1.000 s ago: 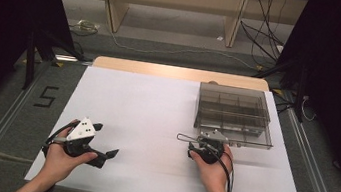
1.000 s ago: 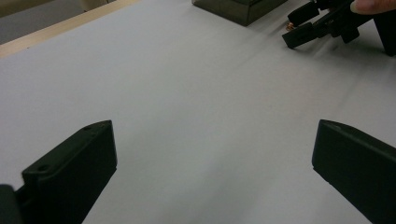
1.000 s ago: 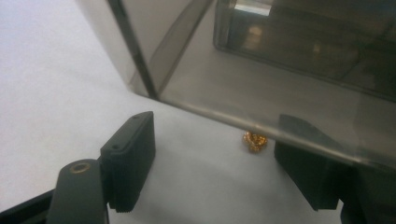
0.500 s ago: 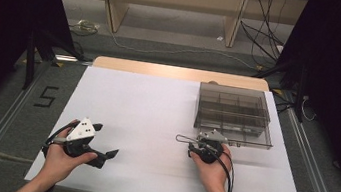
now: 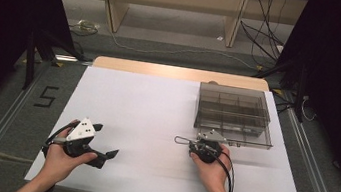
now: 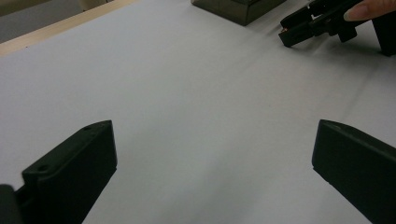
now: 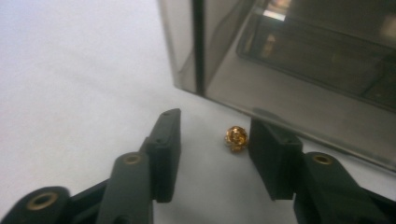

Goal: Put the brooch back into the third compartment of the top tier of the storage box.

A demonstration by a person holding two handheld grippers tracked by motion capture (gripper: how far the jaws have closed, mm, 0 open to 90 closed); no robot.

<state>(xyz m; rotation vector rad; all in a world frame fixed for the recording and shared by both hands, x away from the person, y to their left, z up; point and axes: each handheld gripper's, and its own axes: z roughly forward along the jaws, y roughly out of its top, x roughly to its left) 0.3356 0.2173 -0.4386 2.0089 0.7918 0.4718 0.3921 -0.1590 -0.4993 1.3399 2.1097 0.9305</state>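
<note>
A small golden bead [image 7: 236, 138] lies on the white table sheet [image 5: 147, 103], just in front of the smoky transparent compartment box [image 5: 234, 114]. My right gripper [image 7: 215, 126] points at the box's front wall [image 7: 289, 93] with the bead between its jaws. The jaws have just been closing. The bead sits close against the right-hand pad, while the left-hand pad stands well clear of it. In the high view this right gripper [image 5: 209, 138] rests at the box's near edge. My left gripper [image 5: 106, 140] lies at the table's near left, wide open [image 6: 212, 135] over bare sheet.
The box has several compartments and stands at the table's far right. A thin cable loop [image 5: 183, 140] lies left of the right gripper. The left gripper view shows the right gripper [image 6: 317, 23] and the box corner [image 6: 238, 7] far off. Wooden shelving stands beyond the table.
</note>
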